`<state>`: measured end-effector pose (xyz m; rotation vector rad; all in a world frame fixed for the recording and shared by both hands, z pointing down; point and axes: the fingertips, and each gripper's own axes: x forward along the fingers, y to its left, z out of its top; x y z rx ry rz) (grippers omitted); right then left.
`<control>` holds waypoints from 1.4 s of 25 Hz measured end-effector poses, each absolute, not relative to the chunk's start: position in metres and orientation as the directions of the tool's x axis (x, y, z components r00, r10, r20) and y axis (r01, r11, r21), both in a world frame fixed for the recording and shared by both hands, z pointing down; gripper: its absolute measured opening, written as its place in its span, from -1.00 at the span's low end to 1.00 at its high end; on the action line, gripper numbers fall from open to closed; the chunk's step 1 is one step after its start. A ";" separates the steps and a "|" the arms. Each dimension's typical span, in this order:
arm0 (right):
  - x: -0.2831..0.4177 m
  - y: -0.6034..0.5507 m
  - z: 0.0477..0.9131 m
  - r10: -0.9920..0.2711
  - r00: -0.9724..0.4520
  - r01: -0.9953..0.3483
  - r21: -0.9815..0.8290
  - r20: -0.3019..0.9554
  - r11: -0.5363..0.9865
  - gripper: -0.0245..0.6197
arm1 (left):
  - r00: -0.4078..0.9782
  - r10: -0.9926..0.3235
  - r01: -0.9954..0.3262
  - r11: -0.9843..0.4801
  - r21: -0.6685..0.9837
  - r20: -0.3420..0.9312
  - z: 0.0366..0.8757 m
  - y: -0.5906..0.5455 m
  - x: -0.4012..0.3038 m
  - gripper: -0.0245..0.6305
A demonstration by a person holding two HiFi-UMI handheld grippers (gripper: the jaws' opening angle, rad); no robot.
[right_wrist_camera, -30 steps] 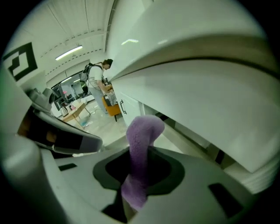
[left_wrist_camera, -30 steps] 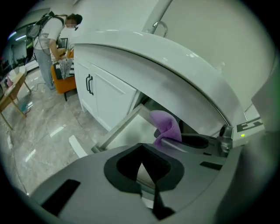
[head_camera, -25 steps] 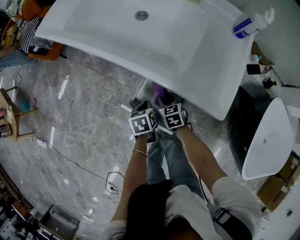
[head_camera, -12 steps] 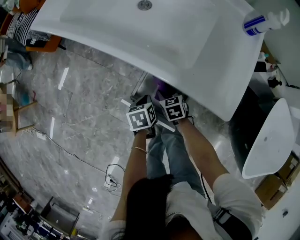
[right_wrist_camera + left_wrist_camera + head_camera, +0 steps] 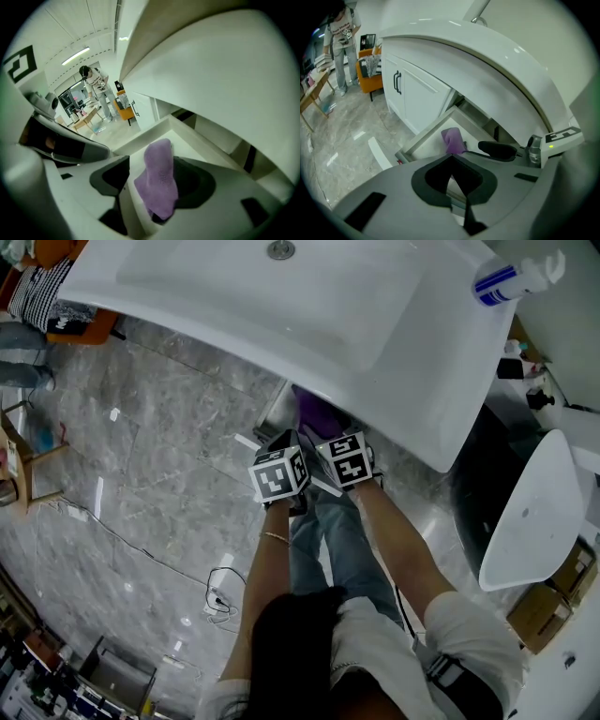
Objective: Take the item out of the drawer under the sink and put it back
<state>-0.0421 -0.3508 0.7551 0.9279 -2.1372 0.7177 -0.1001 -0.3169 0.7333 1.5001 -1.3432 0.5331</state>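
Head view: the person stands before the white sink (image 5: 281, 324), and the drawer (image 5: 277, 414) just under the sink's front edge is pulled open. A purple cloth (image 5: 317, 414) shows in it, partly tucked beneath the sink's overhang. The left gripper (image 5: 281, 472) and the right gripper (image 5: 343, 459) hang side by side just below the sink's front edge, above the drawer, both pointing down into it

Left gripper view: its jaws are pressed together at the tips with nothing between them. Under the sink, the cloth (image 5: 453, 139) stands up in a soft fold inside the open drawer

Right gripper view: the jaws have just been opening and now stand spread wide. The cloth (image 5: 159, 183) lies between them, drooping against one jaw, with its far end reaching towards the drawer floor under the sink. No pad presses on it

The cloth looks light, limp and fuzzy: it should neither slip nor break, but it will sag and may cling to a pad. I judge a pinch on the thick folded middle the surest hold
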 end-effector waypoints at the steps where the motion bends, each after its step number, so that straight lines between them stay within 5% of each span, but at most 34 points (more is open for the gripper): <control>1: -0.043 -0.349 0.747 -0.406 -0.515 -0.778 -0.213 0.755 0.591 -0.05 | 0.282 -0.478 -0.913 0.134 0.386 0.832 0.728 -0.316 -0.100 -0.91; 18: -0.016 -0.302 0.599 -0.559 -0.528 -0.807 -0.174 0.639 0.564 -0.06 | 0.330 -0.659 -0.906 -0.019 0.424 0.676 0.593 -0.286 -0.088 -0.91; 30: -0.004 -0.269 0.494 -0.684 -0.505 -0.842 -0.129 0.526 0.523 -0.72 | 0.366 -0.785 -0.906 -0.179 0.382 0.499 0.483 -0.261 -0.077 -0.91; 35: -0.007 -0.258 0.468 -0.714 -0.510 -0.846 -0.127 0.481 0.519 -0.82 | 0.373 -0.810 -0.906 -0.214 0.364 0.452 0.457 -0.252 -0.078 -0.91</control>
